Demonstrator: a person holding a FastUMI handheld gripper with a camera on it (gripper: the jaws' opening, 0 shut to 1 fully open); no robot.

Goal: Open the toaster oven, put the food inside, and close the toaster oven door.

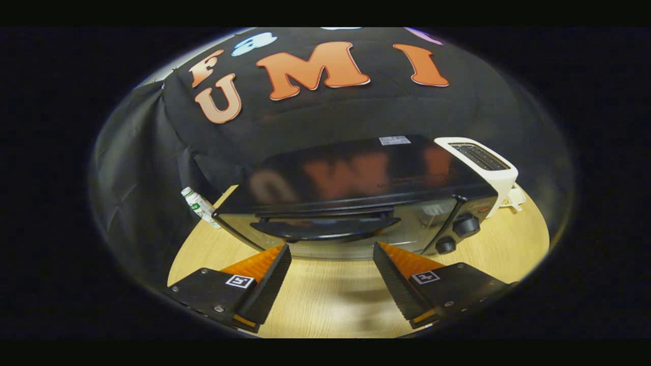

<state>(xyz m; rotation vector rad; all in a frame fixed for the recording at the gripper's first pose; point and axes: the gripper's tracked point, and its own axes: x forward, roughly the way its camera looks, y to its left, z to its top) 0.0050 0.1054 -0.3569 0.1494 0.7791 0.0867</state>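
Toaster oven (pixel 356 193) sits on the wooden table (pixel 325 300) just ahead of your tool (pixel 331 264), door up and closed as far as I can tell, with the dark curved handle (pixel 325 227) running across the top of the glass right beyond the fingertips. Your tool's fingers are spread wide apart with nothing between them, just bare table. Can't spot any food from this angle, so honestly this could be you lining up to pull the door down, or it could be the door already closed with the food inside; the glass is too dark and reflective to tell. Stuff that could bite you either way: that handle looks slim and glossy, so if you come in off-center, one finger might slide off it. The oven looks light enough that a hard tug on the handle could drag the whole box toward you instead of swinging the door. Also watch the two knobs (pixel 457 234) on the oven's right side, easy to bump one. There's a white toaster (pixel 483 165) tucked behind the right corner and a small bottle (pixel 199 206) by the left corner, and a shoved oven would knock either one.
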